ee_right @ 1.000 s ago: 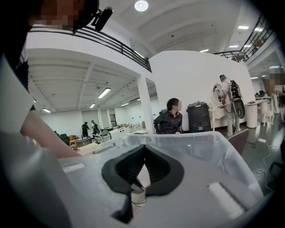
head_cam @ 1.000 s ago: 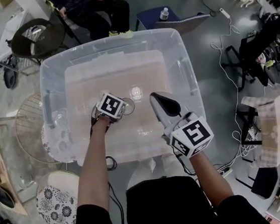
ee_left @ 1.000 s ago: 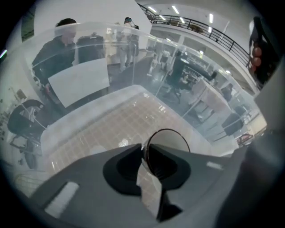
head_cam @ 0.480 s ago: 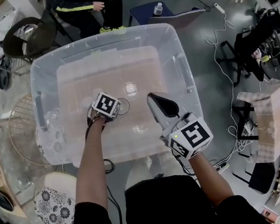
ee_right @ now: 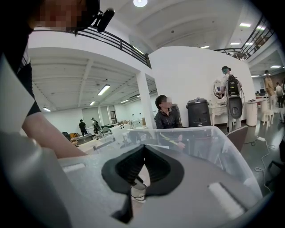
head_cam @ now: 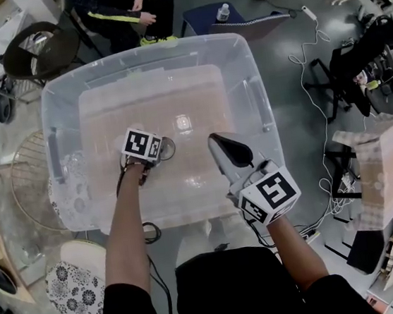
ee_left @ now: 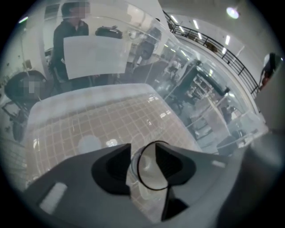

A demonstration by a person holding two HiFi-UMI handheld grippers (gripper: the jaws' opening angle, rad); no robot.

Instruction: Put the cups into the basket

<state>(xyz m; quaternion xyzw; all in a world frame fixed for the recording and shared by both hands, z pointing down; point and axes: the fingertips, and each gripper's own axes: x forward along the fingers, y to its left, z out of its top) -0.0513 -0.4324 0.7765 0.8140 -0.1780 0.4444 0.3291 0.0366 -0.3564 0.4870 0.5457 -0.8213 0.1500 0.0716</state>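
A big clear plastic bin serves as the basket. My left gripper is down inside it. Its jaws are opening, and a clear cup with a dark rim stands between them with the pads no longer pressing on it. The same cup rests on the bin floor. A second clear cup sits further back on that floor. My right gripper hovers over the bin's right half, its tips shut together. A small clear cup shows under those jaws; I cannot tell that it is held.
A round wire rack and a floral plate lie left of the bin. A seated person is behind it, beside a water bottle. Cables trail over the floor on the right.
The left gripper's jaws have parted around the cup and the gripper has drawn slightly left. The right gripper has hardly moved.
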